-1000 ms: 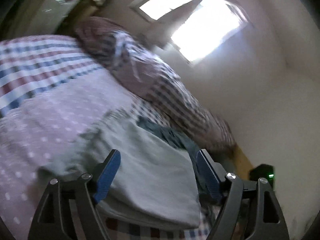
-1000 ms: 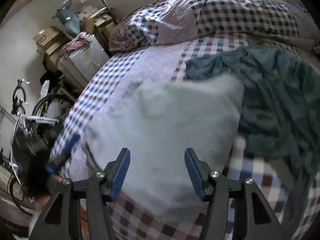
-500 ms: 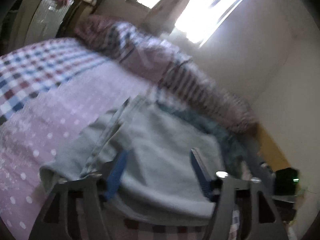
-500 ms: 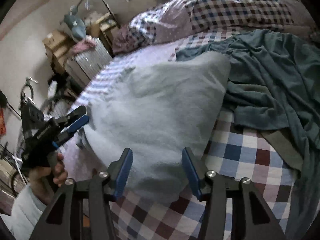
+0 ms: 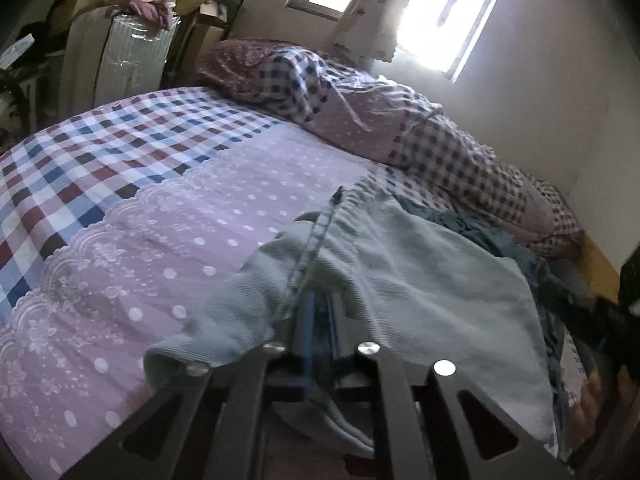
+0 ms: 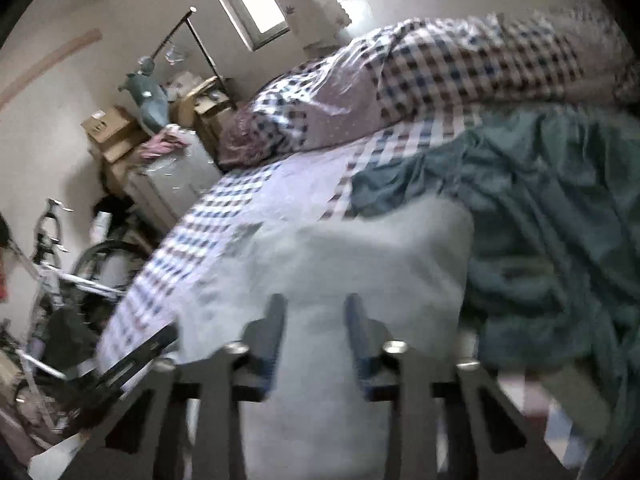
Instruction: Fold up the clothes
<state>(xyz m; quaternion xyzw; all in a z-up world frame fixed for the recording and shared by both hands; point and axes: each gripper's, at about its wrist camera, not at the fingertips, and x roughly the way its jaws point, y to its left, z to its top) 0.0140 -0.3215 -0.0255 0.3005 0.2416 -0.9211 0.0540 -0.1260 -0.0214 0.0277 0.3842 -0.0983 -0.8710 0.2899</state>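
Under pale garment (image 5: 420, 280), left gripper (image 5: 318, 320) tips hidden

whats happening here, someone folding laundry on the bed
Yes. A person with a gripper in each hand is working on a pale blue-grey garment lying on the bed. The left gripper has its fingers close together with a fold of that garment draped over them. The right gripper is open, its fingers over the same cloth. A dark teal garment lies crumpled beside it, unfolded.
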